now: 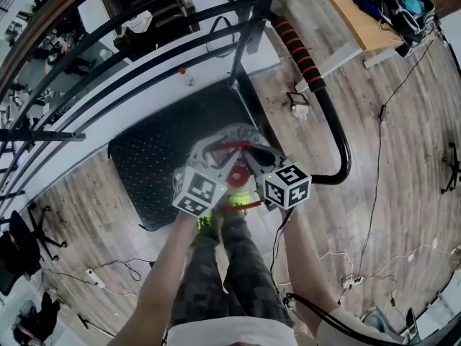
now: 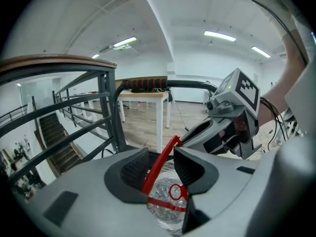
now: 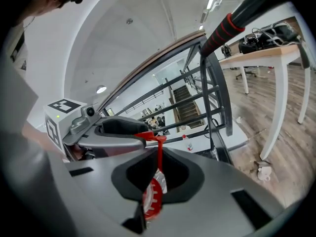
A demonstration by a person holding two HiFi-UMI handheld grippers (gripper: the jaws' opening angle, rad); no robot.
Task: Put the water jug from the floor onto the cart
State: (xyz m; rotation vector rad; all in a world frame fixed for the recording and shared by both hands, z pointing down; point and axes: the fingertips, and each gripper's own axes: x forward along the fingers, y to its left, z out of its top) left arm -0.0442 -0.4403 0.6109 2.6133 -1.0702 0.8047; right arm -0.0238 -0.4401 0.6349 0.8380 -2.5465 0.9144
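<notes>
At the far left of the head view, a dark metal railing (image 1: 43,135) is running beside a stairwell. Just right of it, the flat cart (image 1: 155,157) with its black, textured deck is standing on the pale wood-plank floor (image 1: 389,215).

Over the right part of that deck we are holding the clear plastic water jug (image 1: 243,133) between our two tools. We cannot tell whether its base is touching the deck. The left gripper (image 1: 216,150) is reaching in from the jug's left. In its own view the jaws are standing narrow, with the jug's thin red handle (image 2: 160,162) crossing slantwise between the ribbed pads and the clear body hanging below. The red screw cap (image 1: 238,172) is sitting on top of the jug, between the two marker cubes. The right gripper (image 1: 253,152) is reaching in from the other side, and its jaws are pinching the same strap tightly.

Below the jug, our legs in checked trousers (image 1: 230,280) and a green shoe (image 1: 210,223) are showing.

Further right, the cart's black push bar with a red-and-black grip (image 1: 299,49) is curving down to the deck. At the upper right a wooden-topped table (image 1: 353,20) is carrying dark gear.
</notes>
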